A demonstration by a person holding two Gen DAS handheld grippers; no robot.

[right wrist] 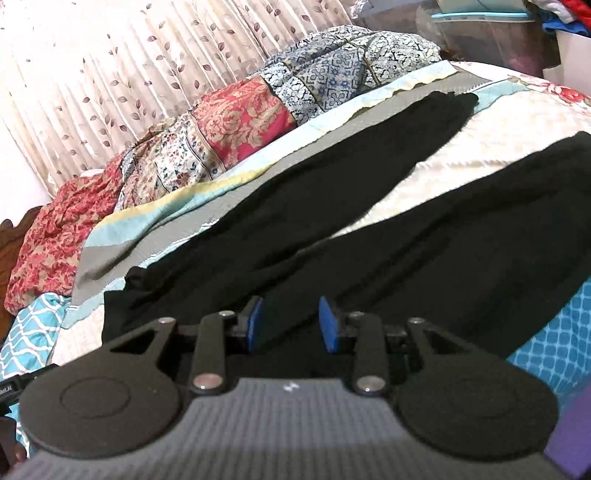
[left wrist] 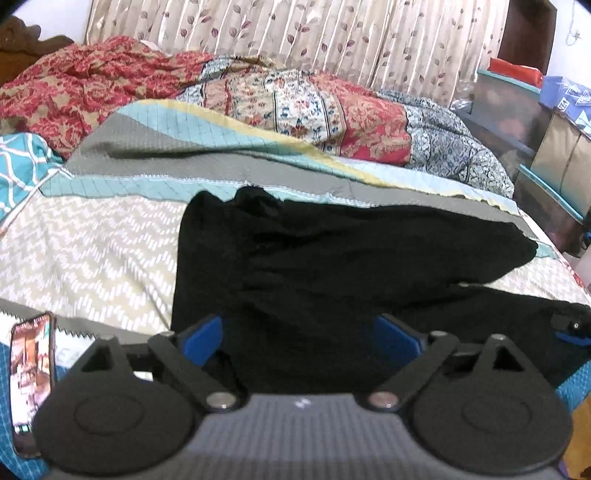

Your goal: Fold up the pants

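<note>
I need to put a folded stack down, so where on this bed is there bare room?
The zigzag-patterned bedspread left of the black pants is bare, bordered in front by the phone. A narrower wedge lies free between the two pant legs. The back is crowded with a heaped patchwork quilt.

Both wrist cameras look forward and downward along their fingers, close above the bed (left wrist: 92, 240). The left view faces the black pants (left wrist: 332, 266) waist; the right view (right wrist: 332, 206) looks along the legs. Both share the far curtain (left wrist: 295, 33).
</note>
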